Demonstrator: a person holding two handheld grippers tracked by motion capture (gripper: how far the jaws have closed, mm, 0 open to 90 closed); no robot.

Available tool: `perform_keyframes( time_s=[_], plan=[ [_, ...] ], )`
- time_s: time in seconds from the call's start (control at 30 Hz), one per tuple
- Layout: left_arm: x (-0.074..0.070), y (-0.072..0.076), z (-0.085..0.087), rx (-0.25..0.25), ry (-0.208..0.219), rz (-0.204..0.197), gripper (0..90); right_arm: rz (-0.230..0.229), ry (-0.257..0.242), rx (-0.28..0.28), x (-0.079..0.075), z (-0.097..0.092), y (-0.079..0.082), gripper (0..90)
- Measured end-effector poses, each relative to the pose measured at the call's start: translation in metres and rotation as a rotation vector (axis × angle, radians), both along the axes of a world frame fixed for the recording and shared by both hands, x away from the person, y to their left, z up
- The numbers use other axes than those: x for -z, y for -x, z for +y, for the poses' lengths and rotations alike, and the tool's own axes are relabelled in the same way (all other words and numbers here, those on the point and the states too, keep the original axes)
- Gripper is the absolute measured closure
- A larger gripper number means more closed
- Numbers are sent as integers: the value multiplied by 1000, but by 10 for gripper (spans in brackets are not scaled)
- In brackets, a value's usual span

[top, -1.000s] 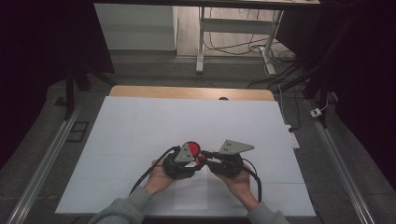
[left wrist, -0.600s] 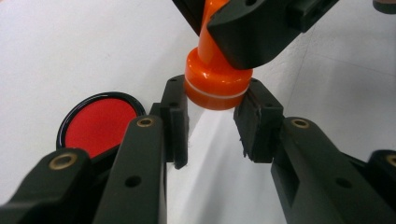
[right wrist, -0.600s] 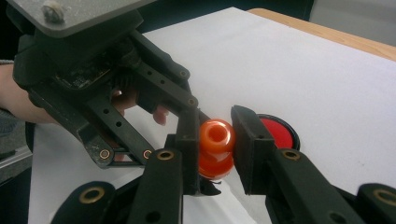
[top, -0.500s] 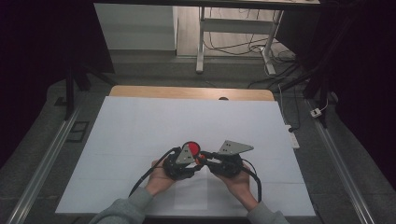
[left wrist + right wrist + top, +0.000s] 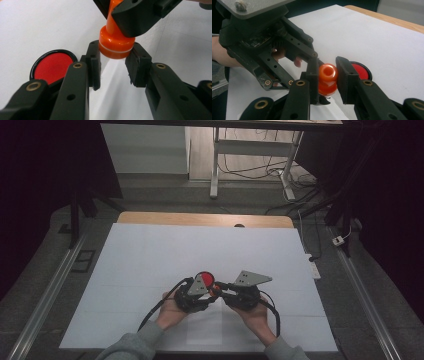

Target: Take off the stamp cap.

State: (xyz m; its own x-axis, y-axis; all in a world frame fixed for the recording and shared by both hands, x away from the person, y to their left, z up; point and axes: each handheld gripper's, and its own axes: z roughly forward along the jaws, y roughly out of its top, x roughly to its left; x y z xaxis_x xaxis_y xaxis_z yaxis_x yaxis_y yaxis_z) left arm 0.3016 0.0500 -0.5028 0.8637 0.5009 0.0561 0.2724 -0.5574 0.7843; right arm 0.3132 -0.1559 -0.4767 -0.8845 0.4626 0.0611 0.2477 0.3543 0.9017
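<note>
An orange stamp [image 5: 216,290] with a knob handle hangs just above the white sheet, held between both grippers. My left gripper [image 5: 115,53] is shut on the stamp's [image 5: 115,45] wide round base. My right gripper [image 5: 328,75] is shut on the stamp's [image 5: 327,72] knob handle, and one of its fingers [image 5: 140,17] comes in from the top of the left gripper view. A round red ink pad [image 5: 52,66] in a black rim lies on the sheet just beyond the stamp. In the high view the ink pad [image 5: 206,278] is partly hidden by the left gripper's grey plate.
A large white sheet [image 5: 200,245] covers the table, with a wooden strip [image 5: 200,218] bare at the far edge. Metal rails [image 5: 45,300] run along both sides. Desk legs and cables [image 5: 280,185] stand on the floor beyond. The person's hands [image 5: 170,312] rest near the front edge.
</note>
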Motion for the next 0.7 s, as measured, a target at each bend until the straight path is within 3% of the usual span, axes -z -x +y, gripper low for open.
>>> perform_keyframes(
  time_s=[0.7],
  plan=[
    [-1,0,1,4,10,-1,646,0,-4,0,1,0,0,720]
  ],
)
